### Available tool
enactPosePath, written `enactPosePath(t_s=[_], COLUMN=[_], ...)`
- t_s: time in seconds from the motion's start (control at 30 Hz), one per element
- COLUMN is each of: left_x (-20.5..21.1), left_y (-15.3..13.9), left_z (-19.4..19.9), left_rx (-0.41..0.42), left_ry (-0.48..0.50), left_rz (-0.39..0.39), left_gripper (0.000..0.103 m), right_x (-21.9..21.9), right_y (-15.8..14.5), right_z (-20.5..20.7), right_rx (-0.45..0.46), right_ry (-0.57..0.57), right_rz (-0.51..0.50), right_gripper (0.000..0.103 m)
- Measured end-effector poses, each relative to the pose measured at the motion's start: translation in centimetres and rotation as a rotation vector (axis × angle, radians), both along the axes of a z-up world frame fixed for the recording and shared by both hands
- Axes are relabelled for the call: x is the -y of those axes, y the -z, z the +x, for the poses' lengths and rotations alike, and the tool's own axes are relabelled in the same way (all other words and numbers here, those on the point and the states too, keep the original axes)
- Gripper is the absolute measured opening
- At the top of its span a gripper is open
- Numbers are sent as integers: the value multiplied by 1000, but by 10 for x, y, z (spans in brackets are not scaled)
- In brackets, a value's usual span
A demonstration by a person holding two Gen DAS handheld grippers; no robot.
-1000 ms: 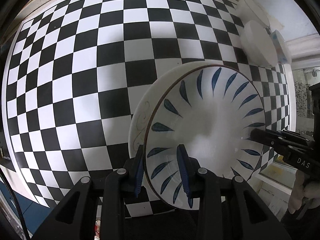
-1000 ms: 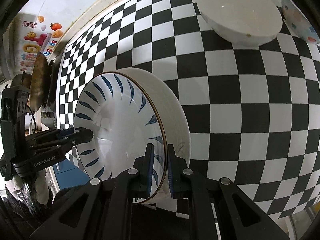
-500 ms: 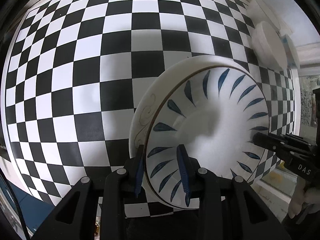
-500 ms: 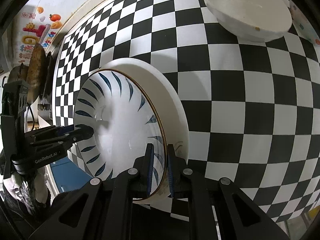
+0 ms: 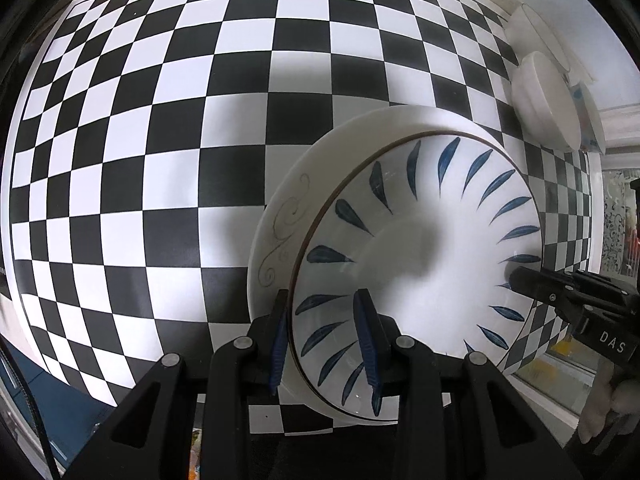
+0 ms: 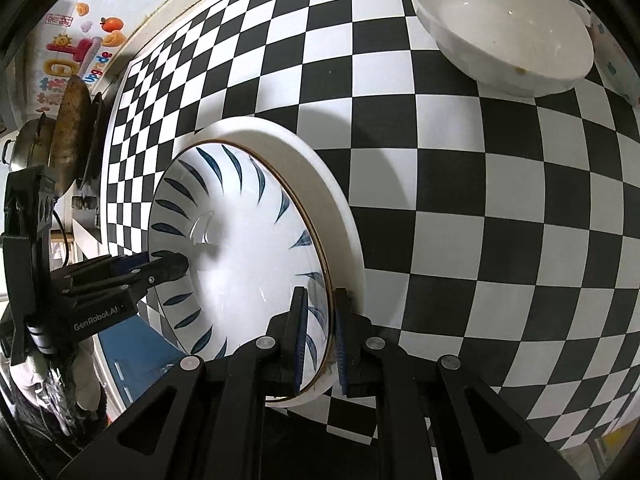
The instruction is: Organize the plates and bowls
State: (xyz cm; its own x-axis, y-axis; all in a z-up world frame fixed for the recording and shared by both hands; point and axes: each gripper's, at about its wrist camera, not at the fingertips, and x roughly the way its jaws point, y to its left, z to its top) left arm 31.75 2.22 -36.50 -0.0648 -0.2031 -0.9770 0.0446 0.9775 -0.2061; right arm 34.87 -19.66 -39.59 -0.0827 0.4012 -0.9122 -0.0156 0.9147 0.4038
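surface [image 5: 168, 168]: checkered black-and-white cloth, seen below and ahead of both claws.
leaf bowl [image 5: 420, 264]: blue-leaf pattern, nested in a plain white plate; the pair is held between the two claws, above the surface as judged.
white plate [image 5: 280, 216]: scroll-marked rim, just under the leaf bowl, touching it.
white bowl [image 6: 500, 28]: seen far ahead of the right claw, on the surface, well apart from the held pair.
left claw [image 5: 324, 340]: closed on the near rim, both the leaf bowl and white plate rim taken between the pads.
right claw [image 6: 320, 332]: clamped narrow on the opposite rim of the leaf bowl; whether the plate rim is also caught cannot be told.
risk: pair could be tilted if one claw is moved faster; bowl could slide off the plate, glazed rims being slippery.
risk 2: a hard set-down could chip the rims.
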Motion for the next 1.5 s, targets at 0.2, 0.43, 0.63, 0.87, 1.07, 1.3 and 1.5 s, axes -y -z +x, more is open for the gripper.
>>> enactPosePath(t_s=[0.2,0.43,0.63,0.87,1.07,1.3,1.5], left_x=[0,-4,-8,-16,-21,-24,-25], left_y=[0,-5,-12,-30,-51,-87,-128], left_z=[5,6,2,0,-8,-35,-65], left_rx=[0,0,20,69,151,256,365], left_ry=[2,-9,-11,-19,-19,-30,-38], left_rz=[5,5,35,54,63,66,68], left_gripper=[29,29,30,34,68,82,86], right_x=[-2,-7,-15,-27,-35,-39,-42], right_y=[-1,-2,-8,-25,-42,-77,-124], right_z=[-1,-4,-8,-14,-24,-49,-83], right_rx=[-1,0,20,86,147,249,353], right_ry=[10,33,23,27,45,74,109], right_rz=[-19,-51,-113,-180,-219,-278,-279], right_gripper=[17,17,18,34,69,81,84])
